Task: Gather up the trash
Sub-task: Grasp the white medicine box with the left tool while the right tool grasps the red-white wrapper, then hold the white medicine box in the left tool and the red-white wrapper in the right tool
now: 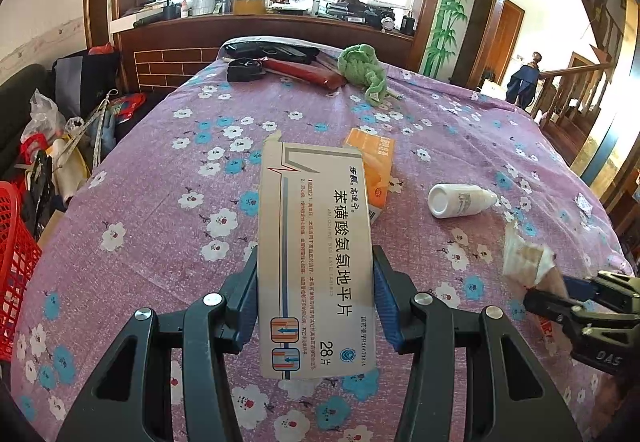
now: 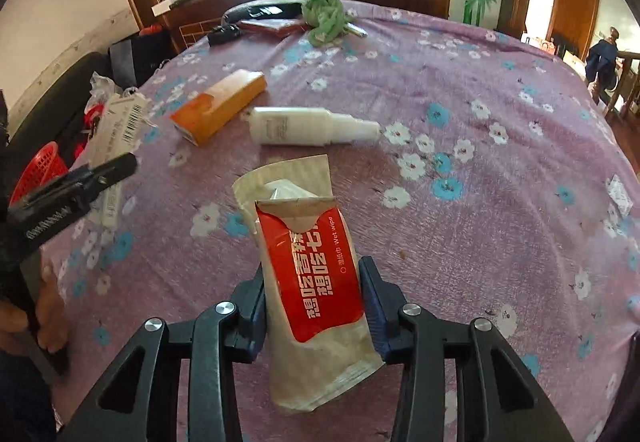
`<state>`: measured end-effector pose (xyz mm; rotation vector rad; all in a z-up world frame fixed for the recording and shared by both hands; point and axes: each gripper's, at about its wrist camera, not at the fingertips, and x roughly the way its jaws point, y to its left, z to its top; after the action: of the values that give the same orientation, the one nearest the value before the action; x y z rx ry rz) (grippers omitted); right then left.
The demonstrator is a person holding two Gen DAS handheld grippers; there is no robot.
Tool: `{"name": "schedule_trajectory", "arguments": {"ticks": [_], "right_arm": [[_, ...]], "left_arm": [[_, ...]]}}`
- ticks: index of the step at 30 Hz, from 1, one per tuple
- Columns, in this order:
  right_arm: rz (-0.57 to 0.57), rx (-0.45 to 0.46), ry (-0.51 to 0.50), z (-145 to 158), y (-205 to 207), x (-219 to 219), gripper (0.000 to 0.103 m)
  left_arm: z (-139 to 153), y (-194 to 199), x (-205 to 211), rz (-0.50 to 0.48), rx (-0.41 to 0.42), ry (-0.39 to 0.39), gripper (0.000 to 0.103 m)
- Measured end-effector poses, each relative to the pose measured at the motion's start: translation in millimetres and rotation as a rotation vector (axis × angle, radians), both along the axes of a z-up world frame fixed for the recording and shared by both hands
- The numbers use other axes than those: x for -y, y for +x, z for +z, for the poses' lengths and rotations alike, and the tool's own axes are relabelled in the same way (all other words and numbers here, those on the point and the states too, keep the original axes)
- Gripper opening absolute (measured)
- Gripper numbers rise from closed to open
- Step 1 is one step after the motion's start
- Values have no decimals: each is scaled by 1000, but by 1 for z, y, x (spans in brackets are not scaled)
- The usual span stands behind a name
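Matt floral cloth (image 1: 160, 201) covers the counter; the pill box (image 1: 316, 262) is smooth card, the wipe packet (image 2: 316, 282) glossy crinkled plastic, the bottle (image 2: 304, 125) smooth plastic.

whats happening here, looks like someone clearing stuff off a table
A person is collecting trash from a table with a purple floral cloth, a gripper in each hand. The left gripper is shut on a white medicine box, its fingers on the box's two long sides. The right gripper is shut on an opened red and white wet wipe packet. An orange box and a white spray bottle lie on the cloth, not yet picked up. A red basket stands beside the table.
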<state>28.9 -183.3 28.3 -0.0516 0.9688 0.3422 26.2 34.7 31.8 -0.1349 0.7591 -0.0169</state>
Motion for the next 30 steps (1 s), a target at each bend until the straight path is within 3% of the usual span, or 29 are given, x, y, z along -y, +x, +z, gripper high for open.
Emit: {"name": "schedule_trajectory", "arguments": {"ticks": [6, 10, 19, 30], "right_arm": [[-115, 170, 75, 37, -7, -26, 43], [-143, 244, 98, 34, -5, -46, 43], [-81, 194, 121, 12, 1, -54, 44], [-32, 208, 114, 11, -6, -62, 44]], "left_arm": [[8, -7, -2, 37, 58, 33, 49], [11, -8, -4, 61, 75, 42, 49], [15, -12, 2, 79, 120, 97, 49], [12, -12, 2, 93, 123, 123, 49]]}}
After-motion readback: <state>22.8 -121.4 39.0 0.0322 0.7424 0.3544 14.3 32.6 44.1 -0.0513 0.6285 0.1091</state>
